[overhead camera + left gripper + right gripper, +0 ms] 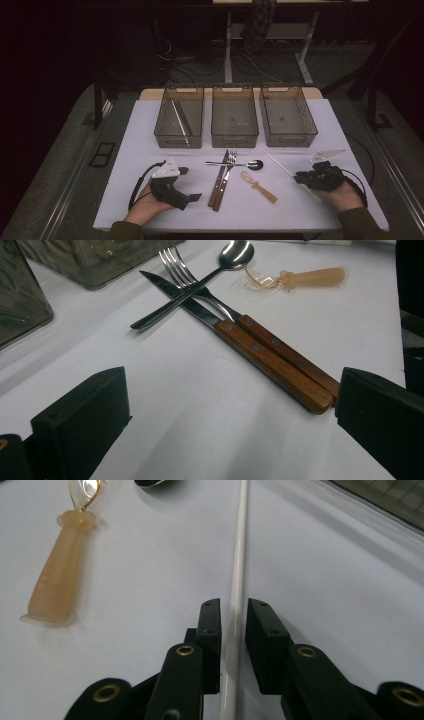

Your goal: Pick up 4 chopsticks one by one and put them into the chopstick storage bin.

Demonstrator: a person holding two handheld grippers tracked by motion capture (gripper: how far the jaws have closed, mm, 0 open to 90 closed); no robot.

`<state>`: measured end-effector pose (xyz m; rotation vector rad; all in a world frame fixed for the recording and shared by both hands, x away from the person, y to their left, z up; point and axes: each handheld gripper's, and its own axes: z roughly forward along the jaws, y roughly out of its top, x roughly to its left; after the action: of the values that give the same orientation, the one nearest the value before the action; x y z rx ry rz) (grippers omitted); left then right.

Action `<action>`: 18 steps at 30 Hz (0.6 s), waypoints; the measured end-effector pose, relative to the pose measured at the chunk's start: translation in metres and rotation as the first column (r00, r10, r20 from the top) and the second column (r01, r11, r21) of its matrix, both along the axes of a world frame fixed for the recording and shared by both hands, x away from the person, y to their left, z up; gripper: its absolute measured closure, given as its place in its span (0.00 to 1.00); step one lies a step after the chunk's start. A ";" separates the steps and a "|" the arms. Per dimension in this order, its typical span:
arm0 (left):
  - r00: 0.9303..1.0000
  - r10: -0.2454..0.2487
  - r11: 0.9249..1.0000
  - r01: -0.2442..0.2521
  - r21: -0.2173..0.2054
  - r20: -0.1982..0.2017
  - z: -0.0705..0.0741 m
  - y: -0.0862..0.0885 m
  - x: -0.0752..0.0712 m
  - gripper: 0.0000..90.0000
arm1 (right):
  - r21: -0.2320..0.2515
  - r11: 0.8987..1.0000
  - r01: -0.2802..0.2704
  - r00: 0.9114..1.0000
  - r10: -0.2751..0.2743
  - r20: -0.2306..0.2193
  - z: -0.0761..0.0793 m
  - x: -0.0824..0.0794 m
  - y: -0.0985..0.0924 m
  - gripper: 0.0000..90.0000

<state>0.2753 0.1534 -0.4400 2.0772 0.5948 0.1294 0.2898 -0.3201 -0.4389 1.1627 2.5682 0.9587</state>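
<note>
1. Right gripper (232,611) sits low over the white table (350,605), its jaws drawn close on either side of a thin white chopstick (239,555). A slight gap shows between each pad and the stick, so no firm press can be confirmed.
2. Right hand (345,196) enters from the bottom right of the high view, forearm in a dark sleeve, with the gripper pointing left along the table top.
3. From the right gripper view, the chopstick runs straight away between the jaws; in the high view it lies diagonally on the right part of the table.
4. Left gripper (230,405) rests on the table with its jaws spread wide and nothing between them. The right-hand jaw stands just beside the ends of two wooden handles.
5. Left hand (150,202) lies at the bottom left of the high view, holding its gripper level and aimed toward the cutlery.
6. Knife (240,340) and fork (220,305) lie side by side, wooden handles touching; a metal spoon (200,280) lies crosswise over both.
7. An amber plastic spoon (300,277) lies to the right of the metal spoon, apart from it.
8. Three tinted bins stand in a row at the far edge; the left bin (178,125) holds a stick-like item.
</note>
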 end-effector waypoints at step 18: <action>1.000 -0.003 1.000 0.003 0.012 -0.003 -0.001 -0.002 0.000 0.00 | -0.101 0.995 0.001 1.000 0.000 0.017 -0.001 -0.003 0.010 0.92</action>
<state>0.2750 0.1516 -0.4411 2.0904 0.5937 0.1283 0.2863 -0.3100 -0.4402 1.1233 2.5697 0.8248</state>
